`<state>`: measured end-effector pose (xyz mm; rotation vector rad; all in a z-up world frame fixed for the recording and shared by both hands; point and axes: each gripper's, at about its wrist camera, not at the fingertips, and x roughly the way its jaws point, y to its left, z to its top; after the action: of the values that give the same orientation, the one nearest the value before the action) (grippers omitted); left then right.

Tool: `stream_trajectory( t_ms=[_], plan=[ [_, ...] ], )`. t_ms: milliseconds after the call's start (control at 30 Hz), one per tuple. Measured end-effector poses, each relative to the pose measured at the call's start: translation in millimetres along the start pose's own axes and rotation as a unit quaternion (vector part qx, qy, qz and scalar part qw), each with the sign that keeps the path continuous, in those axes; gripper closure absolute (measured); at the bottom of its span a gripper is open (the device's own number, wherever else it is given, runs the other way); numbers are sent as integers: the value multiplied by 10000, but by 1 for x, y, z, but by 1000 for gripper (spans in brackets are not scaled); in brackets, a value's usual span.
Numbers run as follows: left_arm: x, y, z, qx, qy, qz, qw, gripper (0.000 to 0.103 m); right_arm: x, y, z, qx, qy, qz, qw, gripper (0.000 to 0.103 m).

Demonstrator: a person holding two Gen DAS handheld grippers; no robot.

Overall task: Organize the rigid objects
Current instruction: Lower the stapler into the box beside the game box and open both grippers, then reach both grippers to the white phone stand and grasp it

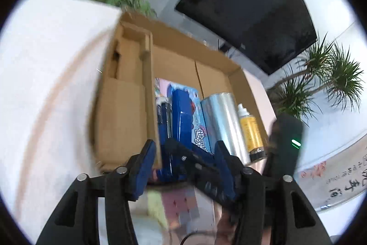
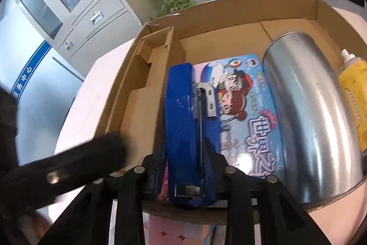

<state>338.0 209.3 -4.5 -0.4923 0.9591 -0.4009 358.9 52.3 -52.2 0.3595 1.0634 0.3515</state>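
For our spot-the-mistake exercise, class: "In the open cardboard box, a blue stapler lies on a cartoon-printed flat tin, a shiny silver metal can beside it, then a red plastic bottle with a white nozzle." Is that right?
Not quite. The plastic bottle is yellow, not red, as the right wrist view shows. The rest stands: blue stapler on the cartoon-printed flat tin, shiny silver metal can beside it, all in the open cardboard box.

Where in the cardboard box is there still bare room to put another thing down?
Bare floor lies along the far wall of the cardboard box, beyond the blue stapler, cartoon-printed box and silver can. The near half is crowded: those three and the yellow bottle lie side by side.
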Motion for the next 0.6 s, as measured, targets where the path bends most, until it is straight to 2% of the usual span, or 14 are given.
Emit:
stream_trajectory(
  t_ms=[67,100,133,167,200,267,333,400,467,500,600],
  plan=[
    [-33,-9,-9,212,-375,255,9987,39,-14,-3,-3,-92,-73,168,9998,67],
    [-50,-15,-14,344,-584,389,9969,35,-29,-5,-7,-140,-225,228,9994,47],
    [-70,-23,-22,509,-855,582,9933,25,-42,-8,-11,-194,-399,256,9987,16],
    [-86,-29,-30,650,-1091,752,9890,16,-61,-11,-18,-286,-635,288,9972,5],
    [-97,-32,-37,749,-1255,868,9854,15,-80,-15,-28,-428,-873,290,9948,0],
    [-108,-35,-53,909,-1315,1063,9814,13,-105,-24,-51,-714,-1024,156,9921,0],
    [-99,-33,-69,856,-1060,1023,9854,13,-113,-37,-79,-856,-851,-152,9926,0],
    [-84,-30,-86,728,-793,815,9908,13,-105,-50,-103,-777,-507,-414,9948,0],
    [-65,-30,-102,656,-557,685,9939,13,-91,-61,-116,-555,-210,-414,9974,5],
    [-60,-31,-108,634,-508,697,9943,13,-82,-62,-121,-471,-83,-295,9984,10],
    [-52,-32,-121,510,-511,644,9953,13,-65,-52,-125,-610,-55,-229,9979,14]
  ],
)
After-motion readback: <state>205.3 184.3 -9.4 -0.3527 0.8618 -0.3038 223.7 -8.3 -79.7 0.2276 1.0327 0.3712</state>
